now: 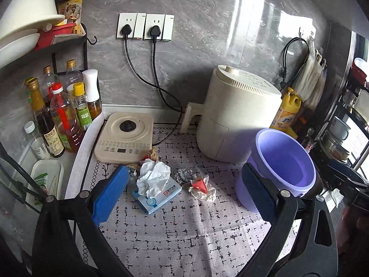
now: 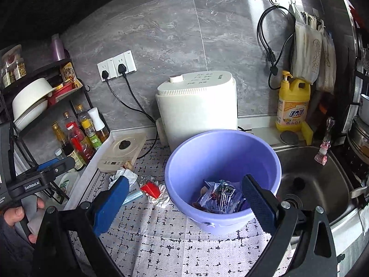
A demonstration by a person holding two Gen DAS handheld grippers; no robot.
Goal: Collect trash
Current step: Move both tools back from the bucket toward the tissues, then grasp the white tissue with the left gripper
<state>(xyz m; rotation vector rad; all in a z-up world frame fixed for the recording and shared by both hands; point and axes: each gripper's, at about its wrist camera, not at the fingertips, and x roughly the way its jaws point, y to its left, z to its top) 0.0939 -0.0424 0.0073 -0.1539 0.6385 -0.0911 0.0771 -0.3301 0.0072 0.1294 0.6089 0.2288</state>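
Observation:
A purple bucket (image 1: 286, 161) (image 2: 221, 161) stands on the patterned mat and holds a clear plastic wrapper (image 2: 221, 196). Left of it lies trash: crumpled white tissue (image 1: 153, 176) on a blue tissue pack (image 1: 159, 195), a foil ball (image 1: 183, 175), a red-and-white wrapper (image 1: 201, 185) (image 2: 153, 190), and brown scraps (image 1: 151, 153). My left gripper (image 1: 184, 194) is open and empty, hovering above the trash pile. My right gripper (image 2: 184, 200) is open and empty, above the bucket's near rim.
A cream induction cooker (image 1: 125, 136) and a white air fryer (image 1: 237, 113) stand at the back. Bottles (image 1: 60, 115) and a shelf rack are on the left. A steel sink (image 2: 311, 180) and yellow detergent bottle (image 2: 293, 101) are on the right.

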